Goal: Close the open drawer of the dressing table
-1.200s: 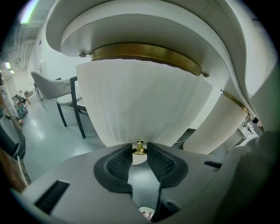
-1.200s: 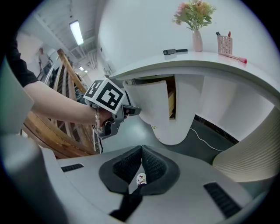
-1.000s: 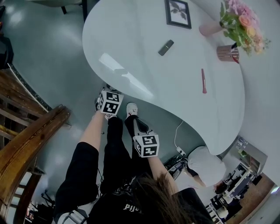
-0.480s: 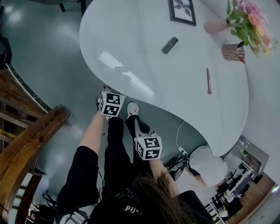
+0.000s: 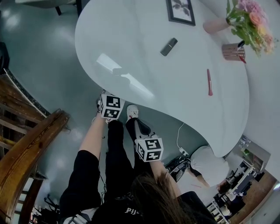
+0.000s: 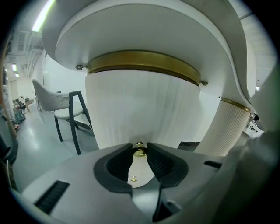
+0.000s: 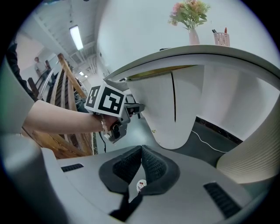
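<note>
The white dressing table (image 5: pixel 131 52) fills the head view from above. In the left gripper view its ribbed white drawer front (image 6: pixel 140 109), with a gold band on top, stands right ahead. My left gripper (image 6: pixel 139 148) is shut on the small gold drawer knob (image 6: pixel 139 152), which sits between the pad tips. In the right gripper view the left gripper (image 7: pixel 131 108) meets the rounded drawer front (image 7: pixel 168 109) under the tabletop. My right gripper (image 7: pixel 141 149) hangs lower and further back, shut with nothing in it.
On the tabletop lie a picture frame (image 5: pixel 180 11), a dark case (image 5: pixel 168 47), a pink stick (image 5: pixel 209 82), a copper cup (image 5: pixel 232 51) and a flower vase (image 5: pixel 245 17). A wooden railing (image 5: pixel 30 144) is at left, a chair (image 6: pixel 65 111) beyond, a crouching person (image 5: pixel 208 164) at right.
My left gripper has edged a little toward the table and turned slightly. The right gripper has kept still.
</note>
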The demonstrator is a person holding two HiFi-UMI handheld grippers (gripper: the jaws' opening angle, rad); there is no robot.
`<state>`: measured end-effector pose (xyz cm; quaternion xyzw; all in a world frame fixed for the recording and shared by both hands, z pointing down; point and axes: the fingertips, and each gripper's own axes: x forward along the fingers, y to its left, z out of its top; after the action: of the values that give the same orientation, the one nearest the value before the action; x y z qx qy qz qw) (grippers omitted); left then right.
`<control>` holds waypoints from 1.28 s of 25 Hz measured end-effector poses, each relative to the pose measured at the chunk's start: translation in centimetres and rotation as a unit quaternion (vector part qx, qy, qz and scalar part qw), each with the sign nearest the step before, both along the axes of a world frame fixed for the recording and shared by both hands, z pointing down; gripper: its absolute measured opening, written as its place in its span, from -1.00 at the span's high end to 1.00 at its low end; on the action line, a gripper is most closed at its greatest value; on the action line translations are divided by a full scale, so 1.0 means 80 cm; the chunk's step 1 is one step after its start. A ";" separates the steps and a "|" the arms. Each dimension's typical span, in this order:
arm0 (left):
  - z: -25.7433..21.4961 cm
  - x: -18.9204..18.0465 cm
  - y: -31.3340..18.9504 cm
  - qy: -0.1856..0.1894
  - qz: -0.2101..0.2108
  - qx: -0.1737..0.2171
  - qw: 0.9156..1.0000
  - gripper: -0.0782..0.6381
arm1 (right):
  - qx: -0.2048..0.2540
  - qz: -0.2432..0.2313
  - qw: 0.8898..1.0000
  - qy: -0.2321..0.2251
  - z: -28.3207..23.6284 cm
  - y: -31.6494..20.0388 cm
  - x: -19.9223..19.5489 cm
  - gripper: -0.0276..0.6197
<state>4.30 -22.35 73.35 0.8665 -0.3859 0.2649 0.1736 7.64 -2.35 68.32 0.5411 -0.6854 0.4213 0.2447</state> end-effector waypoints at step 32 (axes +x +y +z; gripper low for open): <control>-0.005 -0.019 0.045 0.000 0.002 -0.013 1.000 0.33 | 0.028 0.013 1.000 0.003 -0.020 0.002 -0.018 0.83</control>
<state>2.80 -18.74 72.98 0.8649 -0.3807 0.2703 0.1841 6.20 -2.18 66.76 0.5576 -0.6894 0.4035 0.2258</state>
